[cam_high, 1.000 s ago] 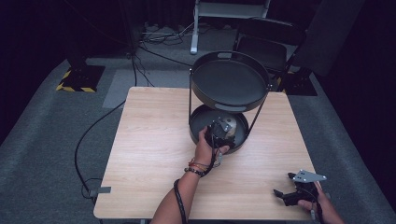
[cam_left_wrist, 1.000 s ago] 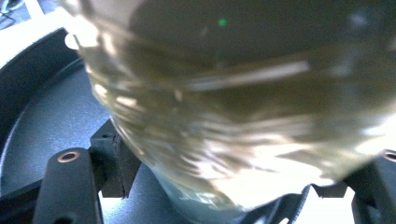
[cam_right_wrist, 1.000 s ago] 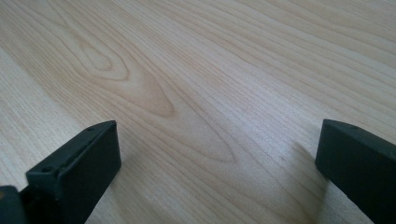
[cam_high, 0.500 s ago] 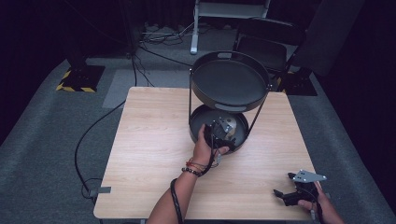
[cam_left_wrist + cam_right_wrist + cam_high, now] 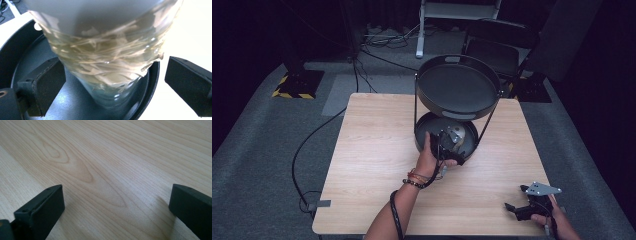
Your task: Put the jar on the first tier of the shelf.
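Left hand-held gripper (image 5: 110, 82) jaws spread w/ a clear jar (image 5: 107, 50) between, untouched, in lower tray (image 5: 424, 132) at desk (image 5: 372, 145) centre. Right hand-held gripper (image 5: 512, 209) agape at 5 o'clock.

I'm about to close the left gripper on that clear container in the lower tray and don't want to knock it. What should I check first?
1. Left gripper open: ok, both pads stand apart.
2. Clear container between the pads: ok, gaps on both sides.
3. Container seated in the lower tray: ok, its base rests on the dark floor.
4. Upright: cannot tell, the view is too close.
5. Upper tray clearance: cannot tell.
6. Right gripper out of the way: ok, open over the table, near its front edge.
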The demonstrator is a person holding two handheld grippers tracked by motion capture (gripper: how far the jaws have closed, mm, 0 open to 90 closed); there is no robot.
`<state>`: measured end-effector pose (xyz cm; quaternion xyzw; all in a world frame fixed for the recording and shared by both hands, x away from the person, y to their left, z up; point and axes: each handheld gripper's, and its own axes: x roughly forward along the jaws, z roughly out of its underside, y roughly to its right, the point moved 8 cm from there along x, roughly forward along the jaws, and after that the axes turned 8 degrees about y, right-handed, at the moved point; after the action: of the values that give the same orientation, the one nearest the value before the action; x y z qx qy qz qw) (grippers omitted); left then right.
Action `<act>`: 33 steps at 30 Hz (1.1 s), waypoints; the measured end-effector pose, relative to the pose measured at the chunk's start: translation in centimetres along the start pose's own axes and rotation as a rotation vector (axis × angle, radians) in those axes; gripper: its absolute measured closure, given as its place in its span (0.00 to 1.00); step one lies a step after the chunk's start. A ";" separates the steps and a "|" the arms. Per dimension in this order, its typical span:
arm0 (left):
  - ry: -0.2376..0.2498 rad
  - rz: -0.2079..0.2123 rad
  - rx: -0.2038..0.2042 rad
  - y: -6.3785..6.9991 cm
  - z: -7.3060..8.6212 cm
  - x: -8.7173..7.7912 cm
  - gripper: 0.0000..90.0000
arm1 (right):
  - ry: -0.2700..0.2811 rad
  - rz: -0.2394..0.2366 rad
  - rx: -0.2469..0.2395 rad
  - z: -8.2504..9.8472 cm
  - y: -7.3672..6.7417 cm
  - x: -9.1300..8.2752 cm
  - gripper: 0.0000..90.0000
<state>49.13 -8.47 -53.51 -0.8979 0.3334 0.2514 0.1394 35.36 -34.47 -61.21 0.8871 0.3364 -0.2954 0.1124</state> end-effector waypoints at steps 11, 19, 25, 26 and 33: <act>-0.004 -0.011 0.064 -0.3 -0.1 -1.3 0.04 | 0.000 0.000 0.001 0.0 0.0 0.0 0.00; 0.023 -0.020 0.095 -0.5 -0.3 -2.9 0.04 | 0.000 0.000 0.001 0.0 0.0 0.0 0.00; 0.028 -0.012 0.124 -0.5 -0.3 -4.4 0.04 | 0.000 0.000 0.001 0.0 0.0 0.0 0.00; 0.027 -0.014 0.131 -0.5 -0.3 -4.6 0.04 | 0.000 0.000 0.001 0.0 0.0 0.0 0.00; 0.016 -0.019 0.157 -0.7 0.3 -5.9 0.03 | 0.000 0.000 0.001 0.0 0.0 0.0 0.00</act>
<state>45.61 -4.70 -50.49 -0.8893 0.3445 0.2159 0.2092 35.36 -34.47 -61.21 0.8871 0.3363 -0.2956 0.1120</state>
